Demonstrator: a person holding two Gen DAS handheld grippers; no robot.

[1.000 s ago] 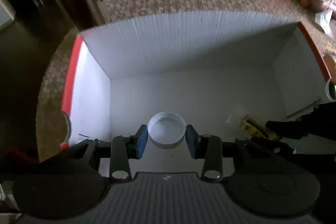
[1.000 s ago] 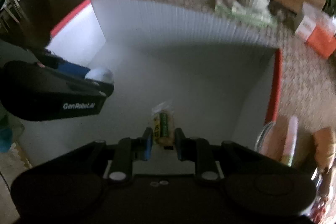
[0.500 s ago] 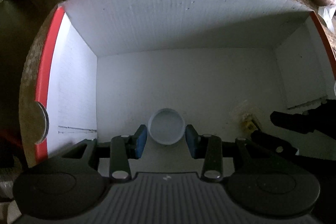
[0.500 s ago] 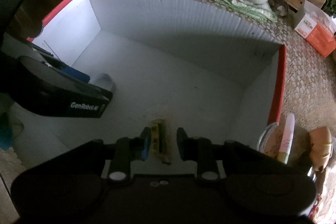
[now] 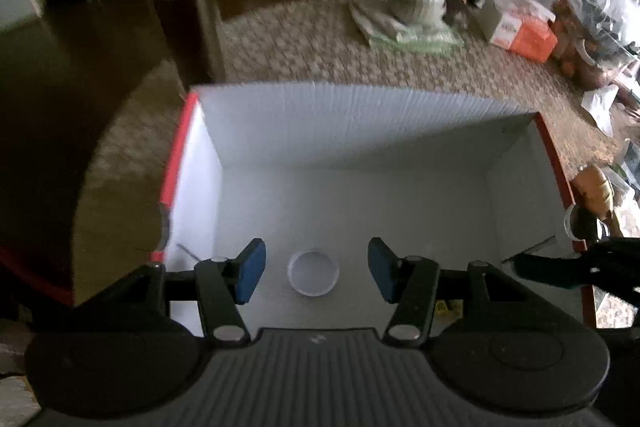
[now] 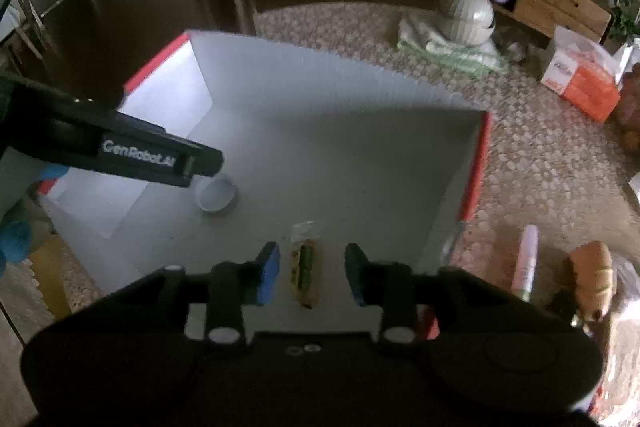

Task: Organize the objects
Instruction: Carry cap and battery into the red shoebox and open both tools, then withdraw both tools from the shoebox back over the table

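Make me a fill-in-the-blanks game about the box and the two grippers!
1. The white cap lies inside the ____.
2. The left gripper is ____, touching nothing.
3. The snack packet lies between the fingers of the ____ gripper.
4. The box has edges coloured ____.

Missing words: box; open; right; red

Right tool (image 6: 311, 273) open over snack packet (image 6: 306, 269), white cap (image 6: 216, 193) in box (image 6: 360, 107)
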